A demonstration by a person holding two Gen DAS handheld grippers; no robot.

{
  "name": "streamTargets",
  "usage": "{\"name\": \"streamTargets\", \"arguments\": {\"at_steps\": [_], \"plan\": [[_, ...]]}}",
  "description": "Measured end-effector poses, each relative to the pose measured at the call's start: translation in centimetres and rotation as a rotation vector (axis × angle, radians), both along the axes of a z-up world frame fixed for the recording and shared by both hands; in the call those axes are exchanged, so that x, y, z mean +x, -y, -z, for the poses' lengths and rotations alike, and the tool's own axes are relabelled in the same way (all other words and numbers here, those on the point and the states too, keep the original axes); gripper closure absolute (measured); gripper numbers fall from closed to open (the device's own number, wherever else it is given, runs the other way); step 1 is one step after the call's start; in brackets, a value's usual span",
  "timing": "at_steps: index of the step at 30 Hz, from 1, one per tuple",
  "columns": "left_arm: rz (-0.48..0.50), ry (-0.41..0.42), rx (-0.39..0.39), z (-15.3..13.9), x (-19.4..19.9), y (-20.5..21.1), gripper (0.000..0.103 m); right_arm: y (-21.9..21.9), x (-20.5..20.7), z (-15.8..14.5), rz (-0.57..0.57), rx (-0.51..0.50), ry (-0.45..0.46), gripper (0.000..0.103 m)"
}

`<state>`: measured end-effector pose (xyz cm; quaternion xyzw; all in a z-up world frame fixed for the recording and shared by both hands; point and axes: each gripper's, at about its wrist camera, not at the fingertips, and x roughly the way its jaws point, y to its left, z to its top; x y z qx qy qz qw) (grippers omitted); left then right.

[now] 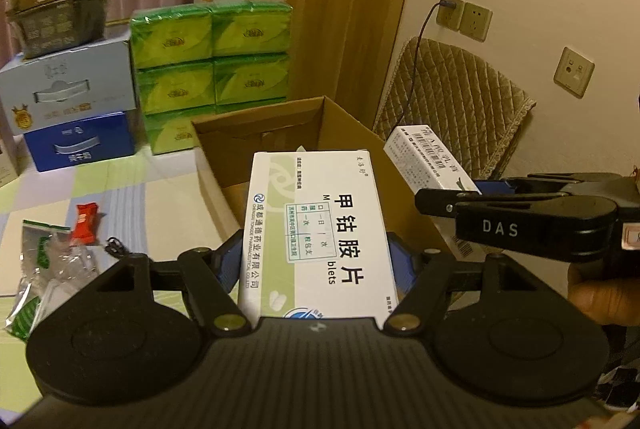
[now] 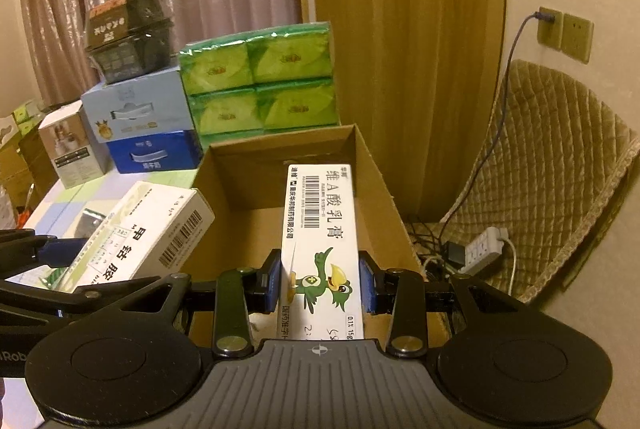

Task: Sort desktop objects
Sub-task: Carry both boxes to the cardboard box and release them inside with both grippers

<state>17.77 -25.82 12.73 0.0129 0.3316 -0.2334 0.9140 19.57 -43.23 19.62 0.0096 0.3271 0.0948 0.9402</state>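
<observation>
A: What sits between the left gripper (image 1: 316, 265)'s fingers (image 1: 224, 265)?

B: A white-and-green flat cardboard medicine box (image 1: 316, 229), clamped by its long sides between the blue pads, jutting forward over the near edge of the open brown cardboard carton (image 1: 260, 137).

A: And the right gripper (image 2: 320, 283)?

B: Its fingers (image 2: 272, 283) are clamped on a narrow white cardboard ointment box with a green bird (image 2: 320, 249), held above the carton's inside.

A: Around them?

B: The carton stands on the checked table (image 1: 120, 197), with stacked green tissue packs (image 1: 212, 69) behind it and a small red sachet (image 1: 85, 223) lying to its left.
</observation>
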Motion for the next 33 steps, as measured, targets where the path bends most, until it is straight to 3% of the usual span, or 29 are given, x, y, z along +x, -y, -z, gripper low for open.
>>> {"name": "streamTargets", "arguments": {"at_steps": [23, 33], "plan": [[0.021, -0.058, -0.010, 4.1, 4.5, 3.1, 0.036, 2.7, 3.4, 3.3, 0.042, 0.037, -0.055, 0.067], [0.003, -0.018, -0.013, 2.7, 4.0, 1.3, 0.035, 2.1, 3.1, 3.5, 0.032, 0.033, -0.062, 0.067]]}}
